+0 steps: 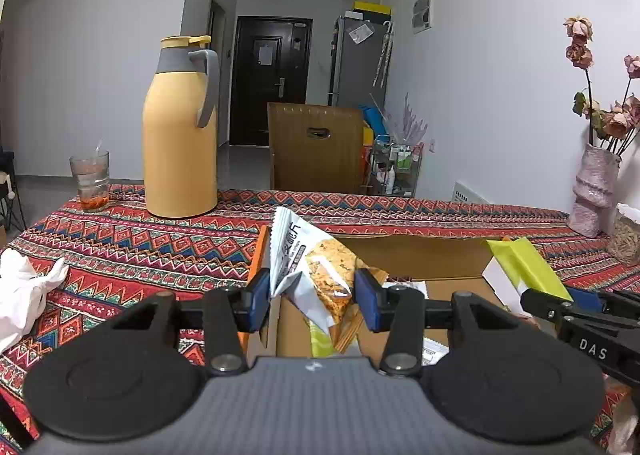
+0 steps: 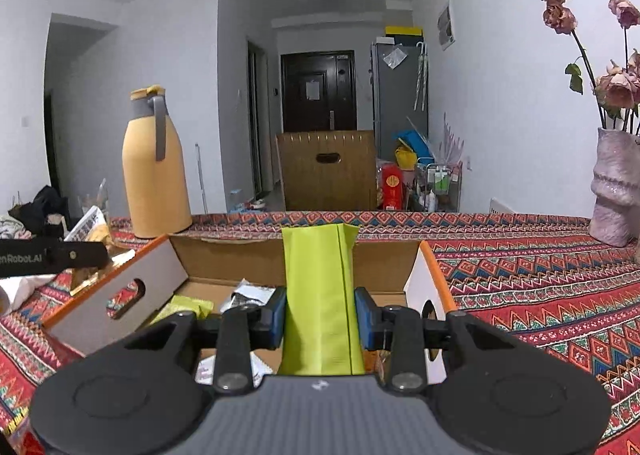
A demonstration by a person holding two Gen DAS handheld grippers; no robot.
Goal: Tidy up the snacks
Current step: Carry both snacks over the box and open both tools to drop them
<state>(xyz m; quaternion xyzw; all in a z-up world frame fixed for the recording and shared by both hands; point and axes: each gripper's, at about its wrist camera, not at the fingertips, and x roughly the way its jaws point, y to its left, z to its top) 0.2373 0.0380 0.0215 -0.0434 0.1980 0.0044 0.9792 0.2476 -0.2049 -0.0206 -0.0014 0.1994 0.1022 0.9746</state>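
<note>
While the left gripper (image 1: 314, 297) pinches a white cracker packet (image 1: 316, 267) between its blue pads, the right gripper (image 2: 320, 319) clamps an upright green pouch (image 2: 320, 295); both jaws stand narrowly apart, closed on their snacks. Both packs hang over an open cardboard box (image 2: 256, 255) holding other packets, on a patterned tablecloth (image 2: 540, 295) near a yellow flask (image 1: 180, 135).

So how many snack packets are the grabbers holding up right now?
2. The left gripper pinches a white cracker packet over the cardboard box; the right gripper pinches a green packet. More packets lie in the box, partly hidden.
</note>
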